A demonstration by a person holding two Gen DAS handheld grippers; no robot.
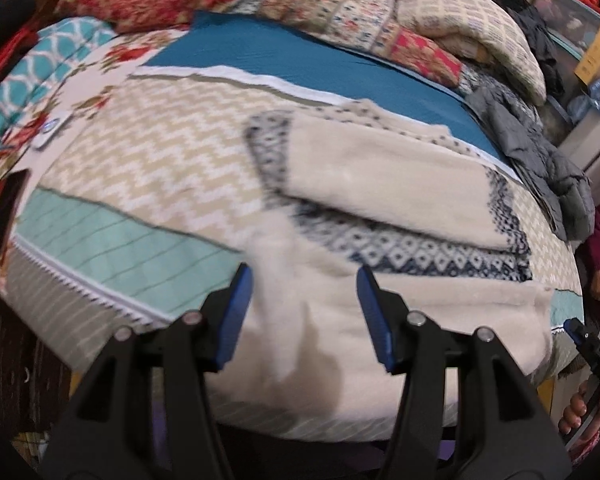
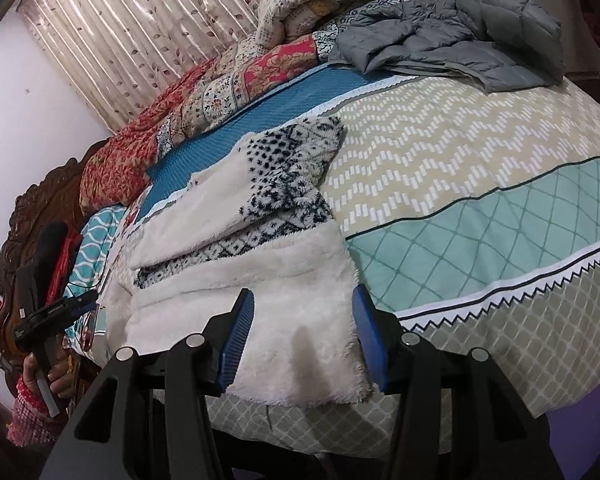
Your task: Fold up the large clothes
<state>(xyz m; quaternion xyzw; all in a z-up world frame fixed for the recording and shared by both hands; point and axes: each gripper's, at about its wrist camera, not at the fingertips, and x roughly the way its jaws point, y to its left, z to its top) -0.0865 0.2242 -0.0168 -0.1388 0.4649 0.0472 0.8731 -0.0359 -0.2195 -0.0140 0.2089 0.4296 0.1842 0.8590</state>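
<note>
The cream fleece sweater (image 2: 260,280) with a dark blue pattern lies on the bed (image 2: 480,208), near the edge, and it looks already folded in part: a patterned sleeve is laid across the body. The left gripper (image 1: 305,316) and the right gripper (image 2: 303,334) both hang above the near hem with their jaws apart, holding nothing. I judge that the final fold remains. The grey jacket (image 2: 460,40) further back is still crumpled.
</note>
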